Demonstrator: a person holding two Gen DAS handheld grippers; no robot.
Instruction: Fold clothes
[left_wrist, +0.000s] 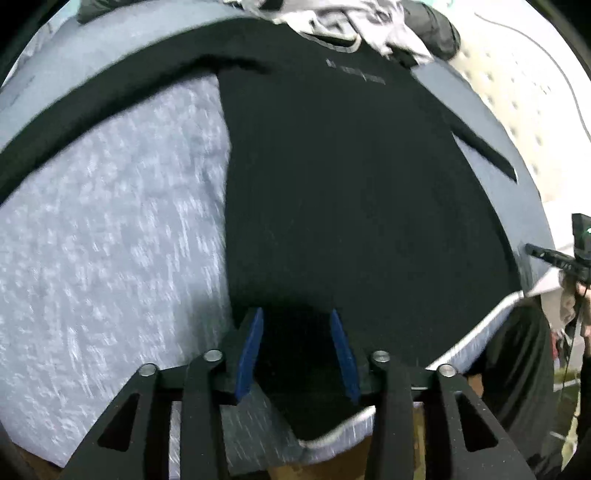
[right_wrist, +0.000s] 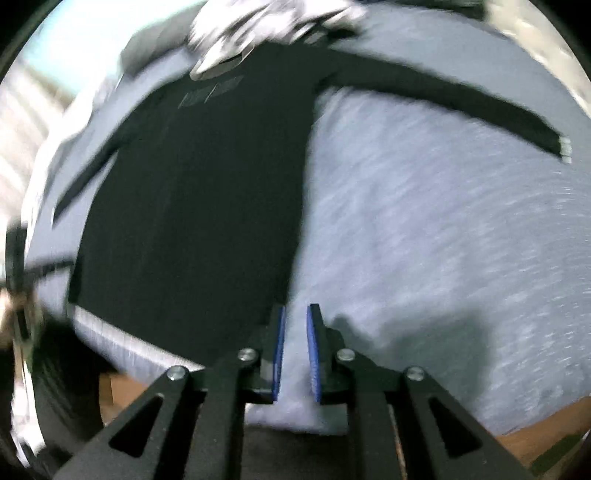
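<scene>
a black long-sleeved shirt (left_wrist: 362, 192) is spread flat on a grey bedsheet (left_wrist: 110, 240), sleeves out, collar far. the left gripper (left_wrist: 297, 347) is held wide open over its near hem; the right gripper (right_wrist: 295, 350) is narrowly parted beside it, gripping nothing.

Both wrist views look forward and down from the bed's (left_wrist: 110, 221) near edge, close above it, sharing the spread black shirt (left_wrist: 351, 184) between them.

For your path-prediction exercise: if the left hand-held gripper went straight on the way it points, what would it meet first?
Most likely the black long-sleeved shirt: its hem lies between the open left hand-held gripper fingers. Depth is unclear.
</scene>
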